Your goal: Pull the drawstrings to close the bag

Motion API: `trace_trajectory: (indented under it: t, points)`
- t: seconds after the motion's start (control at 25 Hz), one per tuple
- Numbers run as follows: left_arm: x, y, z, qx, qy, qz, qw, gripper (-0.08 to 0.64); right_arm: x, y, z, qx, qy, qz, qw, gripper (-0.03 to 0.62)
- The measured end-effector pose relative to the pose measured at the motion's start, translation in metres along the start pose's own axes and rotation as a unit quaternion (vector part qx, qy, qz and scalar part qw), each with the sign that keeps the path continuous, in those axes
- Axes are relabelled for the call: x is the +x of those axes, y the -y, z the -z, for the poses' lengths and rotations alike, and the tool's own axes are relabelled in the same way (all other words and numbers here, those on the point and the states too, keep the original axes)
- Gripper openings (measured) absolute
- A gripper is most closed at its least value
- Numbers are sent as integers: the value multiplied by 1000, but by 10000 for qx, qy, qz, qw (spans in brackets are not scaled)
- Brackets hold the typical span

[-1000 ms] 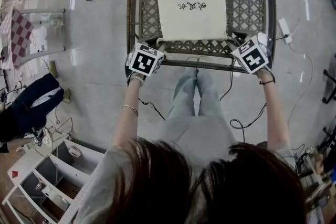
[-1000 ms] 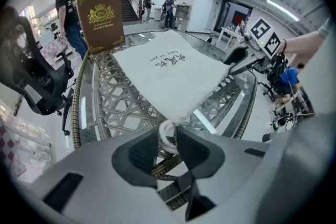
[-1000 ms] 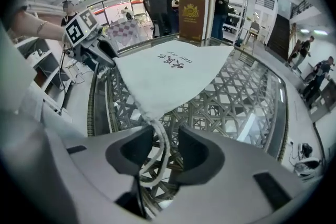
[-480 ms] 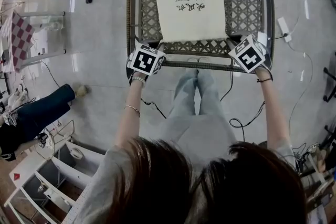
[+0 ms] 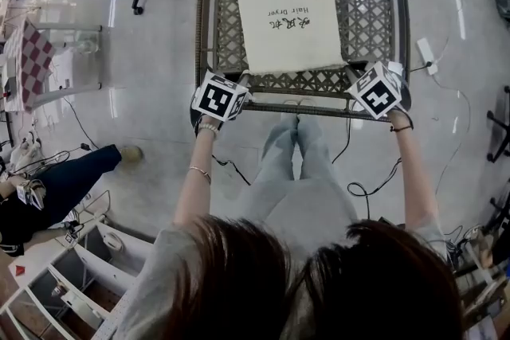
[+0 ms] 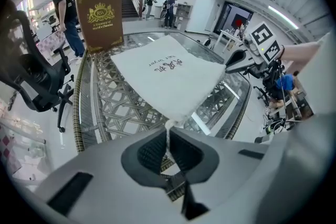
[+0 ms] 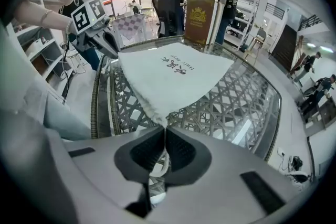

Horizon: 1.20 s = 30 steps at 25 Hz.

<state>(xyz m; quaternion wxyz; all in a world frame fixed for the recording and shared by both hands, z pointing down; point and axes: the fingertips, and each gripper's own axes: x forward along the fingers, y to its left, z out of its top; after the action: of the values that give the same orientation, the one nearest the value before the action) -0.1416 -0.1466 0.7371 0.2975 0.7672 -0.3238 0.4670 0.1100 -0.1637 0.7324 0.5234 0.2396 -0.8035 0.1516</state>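
Cream drawstring bag (image 5: 291,18) lies flat on the lattice table (image 5: 370,8), printed side up, its near edge along the table edge by the person; left gripper (image 6: 168,148) has its pads pressed together on the left drawstring (image 6: 168,132) at the bag's near left corner; right gripper (image 7: 164,145) likewise pinches the right drawstring (image 7: 164,163) at the near right corner; brown box (image 6: 100,18) stands upright past the bag's far edge.
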Motion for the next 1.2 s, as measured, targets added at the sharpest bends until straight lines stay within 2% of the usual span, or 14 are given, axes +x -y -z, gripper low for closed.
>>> trace_trajectory:
  t: [0.56,1.2]
  points:
    - [-58,-10,-54,87,635,-241,9977,32,-63,35,-50,-264,535,470,9971,26]
    - [-124,-24,-108,242,1336,-590,9890,32,-128,66,-105,-608,1063,1184,9854,26]
